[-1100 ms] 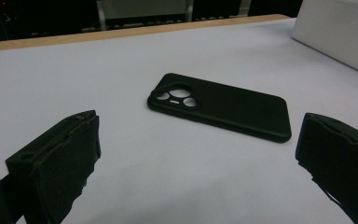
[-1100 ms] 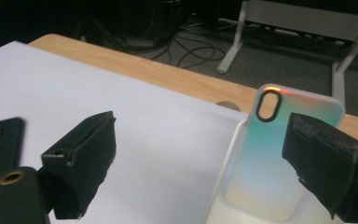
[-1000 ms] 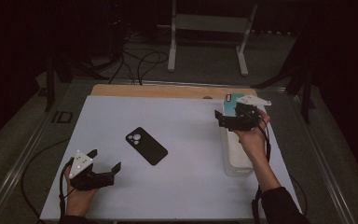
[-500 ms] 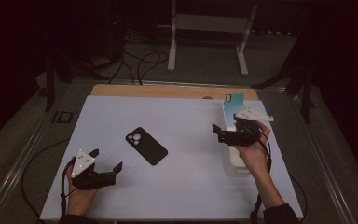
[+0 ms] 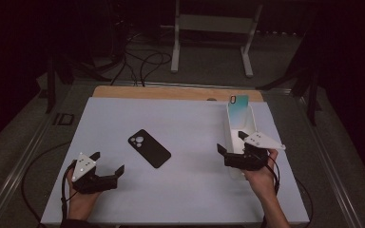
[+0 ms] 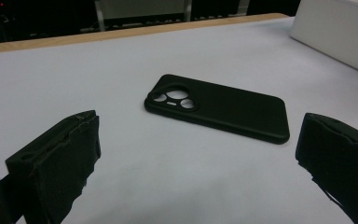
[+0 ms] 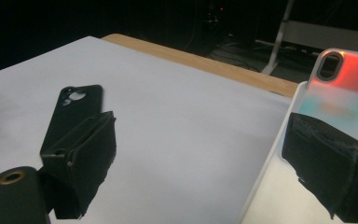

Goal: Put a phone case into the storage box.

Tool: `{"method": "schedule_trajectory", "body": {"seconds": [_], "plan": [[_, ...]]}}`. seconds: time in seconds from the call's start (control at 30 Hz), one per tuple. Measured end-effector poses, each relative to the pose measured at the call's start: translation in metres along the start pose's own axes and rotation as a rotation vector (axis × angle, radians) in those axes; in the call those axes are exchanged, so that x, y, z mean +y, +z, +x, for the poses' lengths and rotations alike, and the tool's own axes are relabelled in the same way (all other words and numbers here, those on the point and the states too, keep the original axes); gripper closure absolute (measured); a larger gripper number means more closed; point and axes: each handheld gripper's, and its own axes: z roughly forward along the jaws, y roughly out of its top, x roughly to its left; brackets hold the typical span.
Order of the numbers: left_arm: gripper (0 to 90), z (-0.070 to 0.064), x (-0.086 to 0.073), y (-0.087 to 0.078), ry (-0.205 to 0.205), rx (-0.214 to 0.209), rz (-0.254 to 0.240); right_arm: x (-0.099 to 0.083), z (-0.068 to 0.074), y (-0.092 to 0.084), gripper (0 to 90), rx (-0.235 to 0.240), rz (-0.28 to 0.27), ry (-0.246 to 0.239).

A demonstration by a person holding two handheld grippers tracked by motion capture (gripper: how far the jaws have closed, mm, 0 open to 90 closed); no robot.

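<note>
2 phone cases, 1 black & 1 teal, 1 white box, 2 claws.

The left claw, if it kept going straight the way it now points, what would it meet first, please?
Most likely the black phone case: in the left gripper view it lies flat on the white table, dead ahead between the open jaws of the left claw, with bare surface before it. Depth is a guess.

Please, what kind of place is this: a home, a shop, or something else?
Probably a lab or recording studio, not a home. A white-covered work table stands in a dark room, black cables trail over the floor behind it, and a white metal stand rises beyond.
</note>
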Motion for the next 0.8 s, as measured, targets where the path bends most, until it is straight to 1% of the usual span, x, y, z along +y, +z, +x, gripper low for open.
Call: {"method": "schedule_trajectory", "body": {"seconds": [0.2,0.27,0.33,0.43,0.5,0.53,0.6,0.63,0.67,0.8], "plan": [[0.4,0.0,0.0,-0.001,0.0,0.002,-0.002,-0.016,0.003,-0.015,9.8,0.005,-0.053,0.0],[0.4,0.001,0.0,-0.001,-0.001,0.003,-0.002,-0.025,0.004,-0.022,9.9,0.003,-0.076,-0.004],[0.4,0.001,0.0,-0.001,-0.002,0.002,-0.004,-0.032,0.006,-0.026,9.9,0.0,-0.084,-0.006],[0.4,0.0,0.001,-0.001,-0.001,0.001,-0.006,-0.044,0.008,-0.032,10.2,0.006,-0.096,0.013],[0.4,0.0,0.001,-0.001,-0.002,0.002,-0.008,-0.051,0.01,-0.035,11.8,0.004,-0.099,0.016],[0.4,0.0,0.001,-0.001,-0.002,0.003,-0.007,-0.054,0.01,-0.038,11.9,0.011,-0.103,0.021],[0.4,0.0,0.001,-0.002,0.0,0.003,-0.007,-0.06,0.01,-0.043,11.9,0.003,-0.116,0.036],[0.4,0.0,0.001,-0.002,0.0,0.003,-0.007,-0.06,0.01,-0.043,11.9,0.003,-0.116,0.036],[0.4,0.0,0.002,-0.002,0.003,0.001,-0.011,-0.064,0.009,-0.047,11.9,-0.005,-0.127,0.051],[0.4,-0.002,0.006,-0.005,0.004,-0.005,-0.028,-0.071,0.007,-0.053,11.9,-0.015,-0.134,0.068]]}}
